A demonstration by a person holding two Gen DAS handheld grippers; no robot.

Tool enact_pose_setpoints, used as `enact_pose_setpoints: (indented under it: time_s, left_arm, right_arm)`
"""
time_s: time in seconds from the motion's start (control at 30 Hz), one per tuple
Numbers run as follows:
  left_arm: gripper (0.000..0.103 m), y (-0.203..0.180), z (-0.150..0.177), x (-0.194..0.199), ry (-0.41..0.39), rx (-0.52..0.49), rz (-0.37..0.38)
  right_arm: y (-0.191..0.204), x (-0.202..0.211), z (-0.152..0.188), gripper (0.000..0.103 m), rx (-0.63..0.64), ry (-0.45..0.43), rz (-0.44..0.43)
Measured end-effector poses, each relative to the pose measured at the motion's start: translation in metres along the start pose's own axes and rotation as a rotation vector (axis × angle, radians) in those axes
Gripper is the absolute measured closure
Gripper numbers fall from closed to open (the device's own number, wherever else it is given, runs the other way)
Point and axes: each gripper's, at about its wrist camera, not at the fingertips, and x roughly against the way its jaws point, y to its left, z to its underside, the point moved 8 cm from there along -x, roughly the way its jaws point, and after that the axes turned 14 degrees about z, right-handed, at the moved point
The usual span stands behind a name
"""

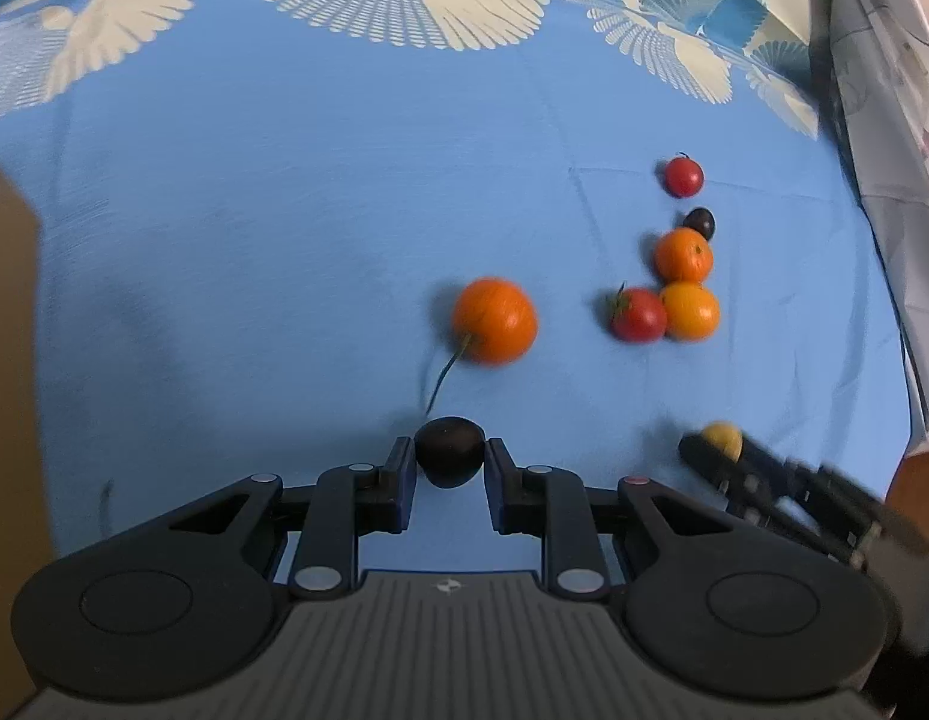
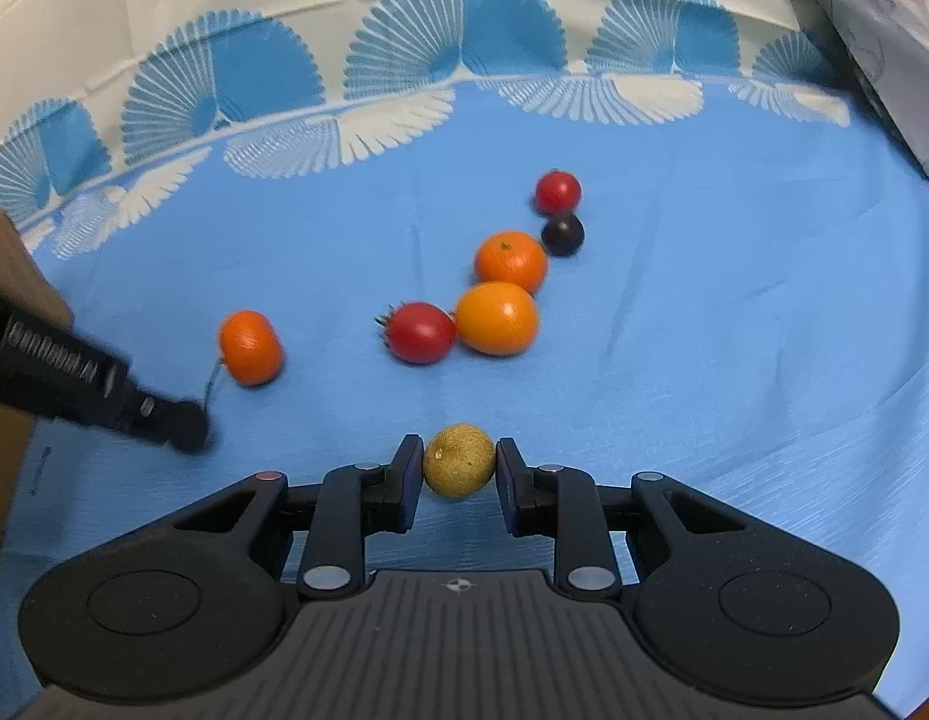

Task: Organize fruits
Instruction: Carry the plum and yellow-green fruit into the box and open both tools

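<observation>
Left gripper point(image 1: 450, 461) is clamping down on a dark plum point(image 1: 449, 452), both fingers pressing its sides, and the fruit is sitting right at the fingertips over the blue tablecloth point(image 1: 272, 228). Right gripper point(image 2: 458, 463) is doing the same job on a yellow-brown longan point(image 2: 459, 459), pads squeezing it from either side, also low over the cloth.

Taking the yellow-orange tomato point(image 2: 496, 318) as our marker: a red tomato with a green calyx point(image 2: 420, 332) is touching it on the left, and an orange mandarin point(image 2: 511, 261) is touching it just behind. Beyond the mandarin, a small dark fruit point(image 2: 562, 233) is nestling against it, and a small red tomato point(image 2: 558, 192) is sitting just past that, farthest from the camera. Well off to the marker's left, an orange fruit with a long thin stem point(image 2: 250, 347) is lying alone, its stem trailing toward the left gripper's finger, which is poking in from the left edge of the right wrist view.

From the left wrist view, the longan is showing near the right edge, in front of the marker cluster, wedged in the other gripper's blurred fingers. A brown cardboard edge point(image 1: 8, 312) is showing far left.
</observation>
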Motion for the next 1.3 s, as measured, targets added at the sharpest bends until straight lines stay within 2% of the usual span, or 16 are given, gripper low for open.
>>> enact_pose_setpoints:
  time_s: [0.2,0.4,0.57,0.73,0.87,1.0,1.1,1.3]
  left_arm:
    - [0.076,-0.001,0.022,0.055,-0.050,-0.011,0.008]
    - [0.076,0.006,0.032,0.147,-0.173,0.004,0.010]
    - [0.076,0.044,0.050,0.226,-0.257,0.029,-0.106]
    - [0.076,0.101,0.080,0.282,-0.315,0.075,-0.250]
    - [0.076,0.147,0.106,0.301,-0.312,0.149,-0.296]
    - [0.076,0.181,0.126,0.301,-0.292,0.186,-0.317]
    - [0.076,0.198,0.139,0.298,-0.274,0.206,-0.310]
    - [0.076,0.216,0.150,0.287,-0.254,0.217,-0.296]
  right_arm:
    - [0.016,0.041,-0.016,0.076,0.012,-0.044,-0.050]
    - [0.062,0.127,-0.052,0.076,0.071,-0.153,-0.154]
    - [0.127,0.185,-0.048,0.076,0.136,-0.226,-0.293]
    - [0.209,0.225,-0.017,0.076,0.262,-0.251,-0.426]
    - [0.265,0.232,0.016,0.076,0.365,-0.227,-0.462]
    - [0.300,0.225,0.047,0.076,0.461,-0.189,-0.431]
    - [0.315,0.216,0.063,0.076,0.514,-0.151,-0.402]
    - [0.328,0.209,0.082,0.076,0.580,-0.128,-0.354]
